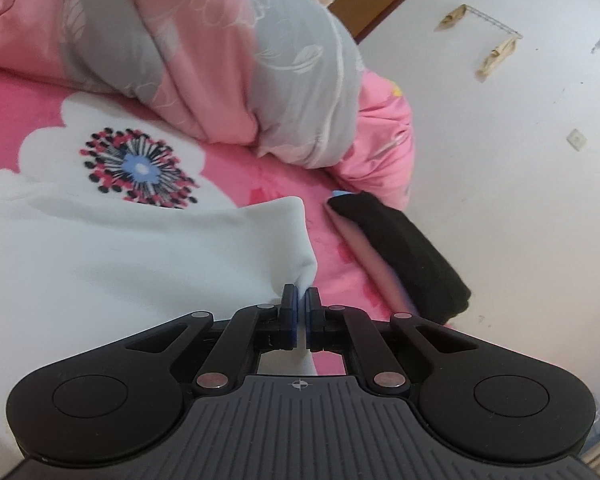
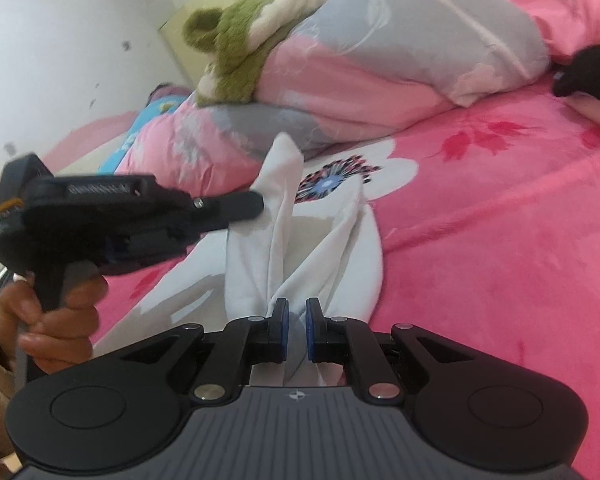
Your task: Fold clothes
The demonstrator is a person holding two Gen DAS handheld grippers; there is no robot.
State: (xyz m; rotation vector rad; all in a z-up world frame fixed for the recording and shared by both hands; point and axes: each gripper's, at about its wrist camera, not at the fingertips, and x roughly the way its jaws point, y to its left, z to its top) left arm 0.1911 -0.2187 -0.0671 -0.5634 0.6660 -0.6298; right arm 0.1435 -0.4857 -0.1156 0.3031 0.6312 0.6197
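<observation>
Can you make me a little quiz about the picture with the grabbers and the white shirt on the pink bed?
1. True or false: both grabbers are pinching the white garment.
2. What lies at the bed's edge near the wall? A) a black folded cloth B) a red ball C) a shoe
3. Fill in: the green plush toy sits on top of the pink and grey ______.

Key:
1. True. The left gripper and the right gripper are each closed on white fabric.
2. A
3. quilt
</observation>
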